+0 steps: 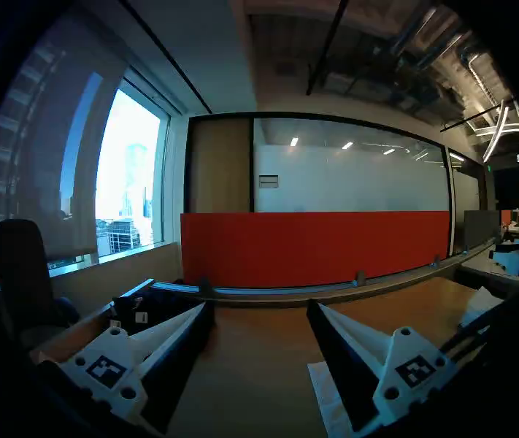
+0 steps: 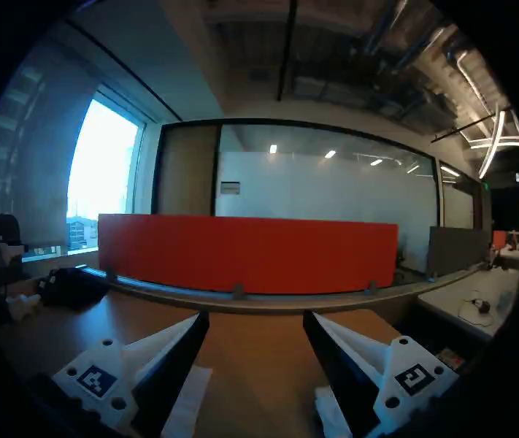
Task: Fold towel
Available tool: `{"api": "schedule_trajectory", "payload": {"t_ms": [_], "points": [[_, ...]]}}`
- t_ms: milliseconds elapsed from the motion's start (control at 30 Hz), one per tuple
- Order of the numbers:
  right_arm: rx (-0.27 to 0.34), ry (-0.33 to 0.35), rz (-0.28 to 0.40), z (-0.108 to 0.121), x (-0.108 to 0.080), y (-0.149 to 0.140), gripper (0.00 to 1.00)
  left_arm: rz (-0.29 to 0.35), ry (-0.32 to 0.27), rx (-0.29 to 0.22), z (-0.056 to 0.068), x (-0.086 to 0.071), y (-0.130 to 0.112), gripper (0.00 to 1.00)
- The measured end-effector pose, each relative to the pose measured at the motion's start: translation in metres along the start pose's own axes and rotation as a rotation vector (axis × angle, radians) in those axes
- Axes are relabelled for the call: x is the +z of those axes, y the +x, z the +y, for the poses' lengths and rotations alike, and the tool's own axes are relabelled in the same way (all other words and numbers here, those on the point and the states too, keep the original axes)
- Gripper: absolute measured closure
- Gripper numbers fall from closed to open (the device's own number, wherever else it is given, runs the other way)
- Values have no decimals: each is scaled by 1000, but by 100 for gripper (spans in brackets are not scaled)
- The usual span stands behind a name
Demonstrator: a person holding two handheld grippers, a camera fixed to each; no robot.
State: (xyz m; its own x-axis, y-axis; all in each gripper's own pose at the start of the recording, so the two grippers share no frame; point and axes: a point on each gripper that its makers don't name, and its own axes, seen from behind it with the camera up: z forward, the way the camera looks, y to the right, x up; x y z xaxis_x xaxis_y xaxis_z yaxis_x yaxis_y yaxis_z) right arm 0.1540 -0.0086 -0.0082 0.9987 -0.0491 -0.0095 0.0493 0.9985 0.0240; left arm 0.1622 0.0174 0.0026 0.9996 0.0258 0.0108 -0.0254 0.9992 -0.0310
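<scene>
In the left gripper view, the left gripper [image 1: 257, 308] has its two fingers spread wide, with bare wood showing between them and nothing held. It hangs low over a brown wooden table [image 1: 259, 365]. The towel [image 1: 325, 387], a white cloth, lies flat on the table at about 5 o'clock from the gap, tucked beside and partly under the finger on that side. Whether that finger touches the cloth cannot be told. At about 3 o'clock, near the table's far edge, lies a pale sheet [image 1: 482, 302]; whether it is cloth or paper cannot be told. A black bag [image 1: 135, 310] sits at 9 o'clock behind the other finger, and a black chair [image 1: 18, 277] stands farther out the same way. At 12 o'clock a red partition [image 1: 314, 248] runs along the back of the table, with a bright window [image 1: 128, 182] at about 10 o'clock.

In the right gripper view, the right gripper [image 2: 254, 318] is likewise spread apart and pinches nothing. White towel [image 2: 186, 405] shows at 7 o'clock against the inner foot of one finger, and again at 5 o'clock by the other, with bare table [image 2: 259, 365] between the two patches. The red partition [image 2: 244, 252] stands at 12 o'clock, the black bag [image 2: 73, 285] at 9 o'clock, and a white desk [image 2: 471, 296] at 3 o'clock.
</scene>
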Motion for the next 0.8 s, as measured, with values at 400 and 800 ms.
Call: {"api": "schedule_trajectory", "payload": {"t_ms": [400,800], "points": [[-11,16,-13,-10,0,51,1,-41,-36,11,16,4,33,6],[-42,75,-54,-26,2,55,0,-107,-113,16,29,11,33,6]]}}
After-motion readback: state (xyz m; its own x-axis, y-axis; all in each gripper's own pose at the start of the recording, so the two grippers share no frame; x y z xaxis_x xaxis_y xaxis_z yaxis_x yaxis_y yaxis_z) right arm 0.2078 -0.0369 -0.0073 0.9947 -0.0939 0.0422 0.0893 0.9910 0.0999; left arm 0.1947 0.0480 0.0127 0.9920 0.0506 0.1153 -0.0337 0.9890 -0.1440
